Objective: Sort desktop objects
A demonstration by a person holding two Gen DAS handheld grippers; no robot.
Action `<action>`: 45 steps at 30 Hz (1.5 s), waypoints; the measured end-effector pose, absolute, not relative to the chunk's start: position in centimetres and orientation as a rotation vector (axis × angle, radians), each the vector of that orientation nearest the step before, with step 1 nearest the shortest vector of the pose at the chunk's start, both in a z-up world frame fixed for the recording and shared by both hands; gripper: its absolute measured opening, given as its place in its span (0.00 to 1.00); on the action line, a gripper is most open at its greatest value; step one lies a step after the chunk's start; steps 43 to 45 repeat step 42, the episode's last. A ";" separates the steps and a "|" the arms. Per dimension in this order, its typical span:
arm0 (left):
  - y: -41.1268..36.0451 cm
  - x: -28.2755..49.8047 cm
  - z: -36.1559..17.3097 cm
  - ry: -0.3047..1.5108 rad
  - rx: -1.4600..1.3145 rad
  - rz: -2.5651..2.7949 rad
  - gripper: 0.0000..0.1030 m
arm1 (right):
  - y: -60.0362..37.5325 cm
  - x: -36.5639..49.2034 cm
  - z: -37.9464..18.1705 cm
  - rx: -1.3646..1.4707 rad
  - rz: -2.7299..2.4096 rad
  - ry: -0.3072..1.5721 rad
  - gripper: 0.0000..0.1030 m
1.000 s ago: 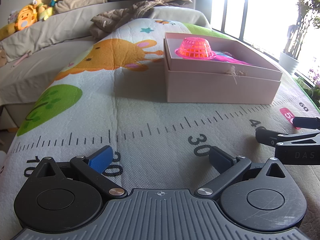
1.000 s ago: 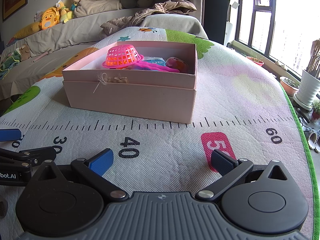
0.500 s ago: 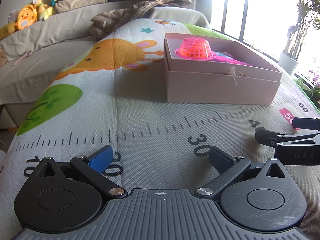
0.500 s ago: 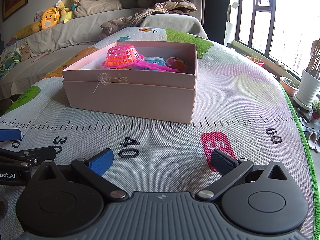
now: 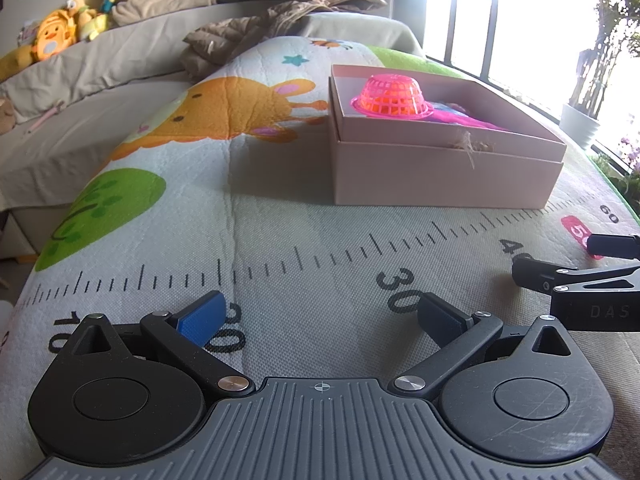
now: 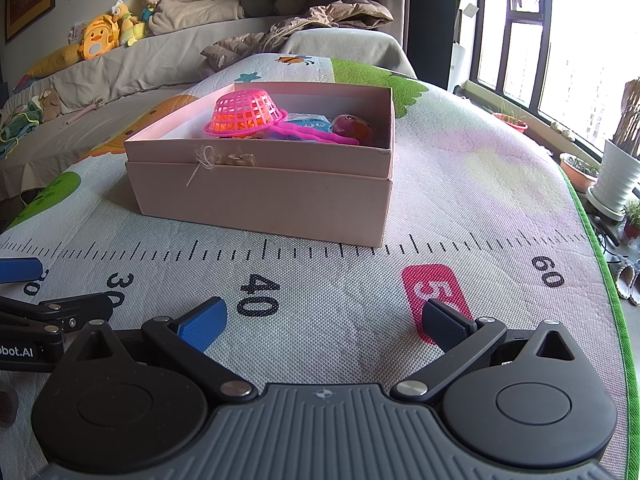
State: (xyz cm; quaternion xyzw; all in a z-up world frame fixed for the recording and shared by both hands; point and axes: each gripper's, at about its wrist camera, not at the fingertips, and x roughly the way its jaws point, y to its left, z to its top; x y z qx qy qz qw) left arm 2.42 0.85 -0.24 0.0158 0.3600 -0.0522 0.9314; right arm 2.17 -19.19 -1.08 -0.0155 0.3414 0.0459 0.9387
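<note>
A pink cardboard box (image 5: 440,176) (image 6: 260,196) stands on the printed play mat. Inside it lie an upturned pink mesh basket (image 5: 392,96) (image 6: 245,114), a pink flat toy (image 6: 320,135), a blue packet (image 6: 310,120) and a round red toy (image 6: 352,128). My left gripper (image 5: 320,316) is open and empty, low over the mat in front of the box. My right gripper (image 6: 324,320) is open and empty, beside the left one. Each shows at the edge of the other's view (image 5: 580,276) (image 6: 40,304).
The mat (image 6: 460,200) carries a ruler print with numbers and a giraffe picture (image 5: 224,108). A covered sofa with soft toys (image 6: 100,36) stands at the back left. Potted plants (image 6: 616,176) and a window are at the right, past the mat's green edge.
</note>
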 end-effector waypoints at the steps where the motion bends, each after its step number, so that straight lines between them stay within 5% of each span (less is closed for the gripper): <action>1: 0.9 2.4 -0.2 0.738 0.032 -0.107 1.00 | -19.2 2.2 -1.1 -0.032 0.094 0.697 1.00; 45: 0.9 2.5 -0.2 0.740 0.034 -0.114 1.00 | -19.2 2.2 -1.1 -0.032 0.094 0.697 1.00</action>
